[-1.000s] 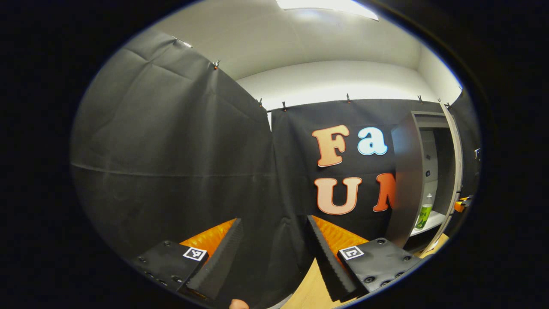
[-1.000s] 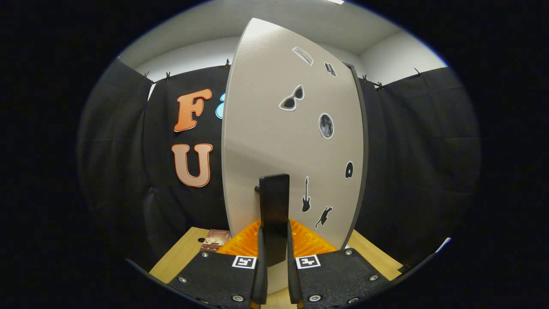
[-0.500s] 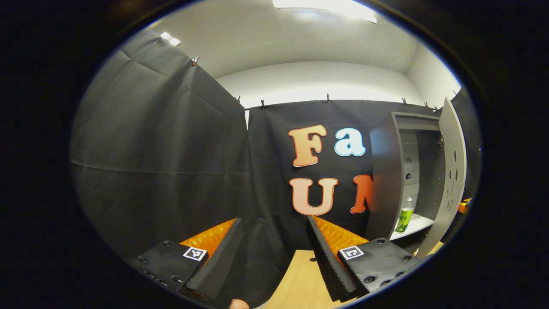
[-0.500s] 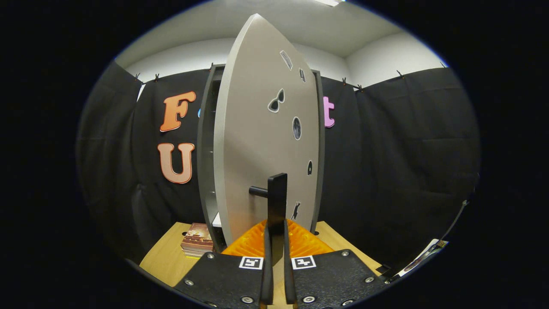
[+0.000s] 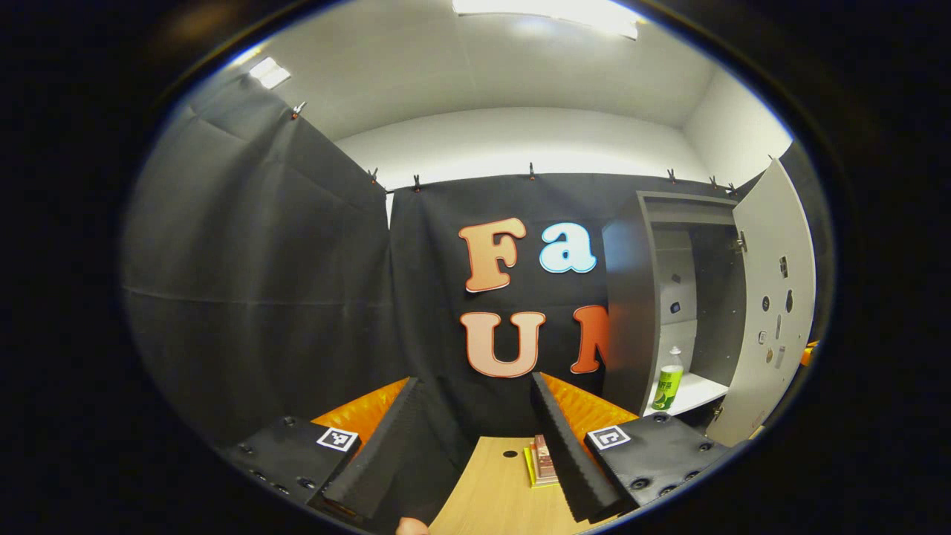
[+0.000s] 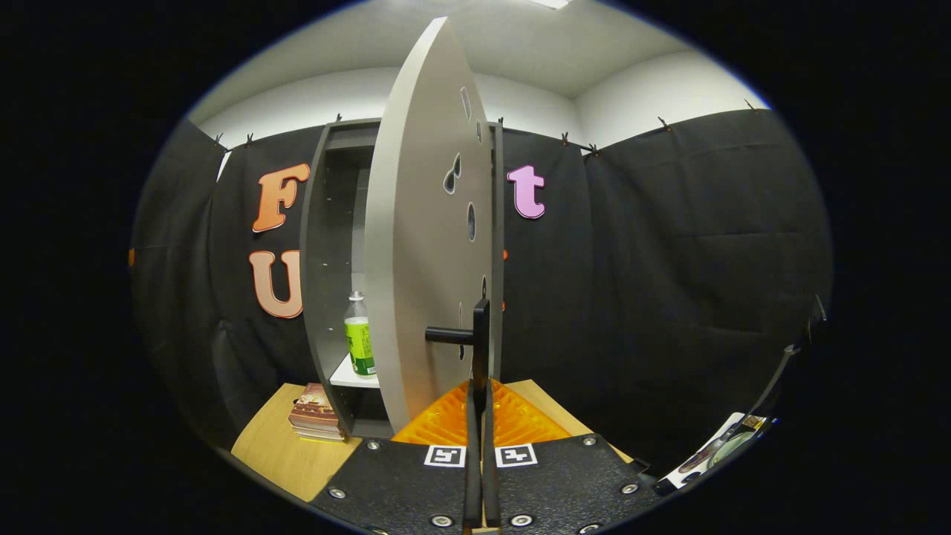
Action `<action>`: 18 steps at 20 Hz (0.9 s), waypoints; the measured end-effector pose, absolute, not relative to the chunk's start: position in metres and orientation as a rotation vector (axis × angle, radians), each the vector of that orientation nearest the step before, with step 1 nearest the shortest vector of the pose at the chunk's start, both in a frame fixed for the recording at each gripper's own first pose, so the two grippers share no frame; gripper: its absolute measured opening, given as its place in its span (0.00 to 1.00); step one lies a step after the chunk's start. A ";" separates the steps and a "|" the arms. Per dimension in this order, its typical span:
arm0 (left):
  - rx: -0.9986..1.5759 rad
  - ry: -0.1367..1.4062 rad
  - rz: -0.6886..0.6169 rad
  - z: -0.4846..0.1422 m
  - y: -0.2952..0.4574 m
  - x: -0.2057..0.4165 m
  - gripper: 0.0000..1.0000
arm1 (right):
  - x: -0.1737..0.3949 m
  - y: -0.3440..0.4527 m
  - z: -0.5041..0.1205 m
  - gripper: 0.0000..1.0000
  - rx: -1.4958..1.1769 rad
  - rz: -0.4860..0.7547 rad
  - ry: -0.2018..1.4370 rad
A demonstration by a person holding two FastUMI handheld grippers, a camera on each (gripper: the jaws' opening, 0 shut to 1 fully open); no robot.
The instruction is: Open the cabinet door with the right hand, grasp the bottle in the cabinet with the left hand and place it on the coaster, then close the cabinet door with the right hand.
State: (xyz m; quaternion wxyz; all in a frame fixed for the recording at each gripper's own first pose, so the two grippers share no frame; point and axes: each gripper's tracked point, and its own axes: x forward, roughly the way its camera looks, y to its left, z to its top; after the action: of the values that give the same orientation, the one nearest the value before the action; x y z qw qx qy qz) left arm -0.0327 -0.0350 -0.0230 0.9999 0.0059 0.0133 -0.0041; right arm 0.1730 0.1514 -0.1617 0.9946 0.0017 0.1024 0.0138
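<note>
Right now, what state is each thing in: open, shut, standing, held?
Cabinet door: swung open.
Door handle: clamped by the right gripper.
Bottle: upright on the cabinet shelf, capped.
Left gripper: open, empty.
Books: stacked flat on the table.

A small stack of books [image 6: 316, 420] is seen lying flat on the light wooden desk [image 6: 278, 457], near its back edge; a round hole [image 5: 510, 453] is cut in the desk top just beside the stack
</note>
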 end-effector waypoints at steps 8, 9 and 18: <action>0.004 0.039 -0.045 -0.024 -0.101 -0.027 0.94 | 0.174 0.139 -0.163 0.00 0.017 0.069 0.216; 0.003 0.039 -0.049 -0.023 -0.110 -0.026 0.94 | 0.174 0.138 -0.163 0.00 0.017 0.074 0.216; -0.006 0.065 -0.093 -0.032 -0.196 -0.028 0.96 | 0.180 0.129 -0.165 0.00 0.030 0.124 0.214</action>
State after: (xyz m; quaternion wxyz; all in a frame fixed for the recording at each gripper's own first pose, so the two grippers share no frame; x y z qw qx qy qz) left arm -0.0275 -0.1955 -0.0325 0.9984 -0.0029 0.0323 -0.0465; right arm 0.1800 0.1295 -0.1648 0.9922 0.0149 0.1069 0.0621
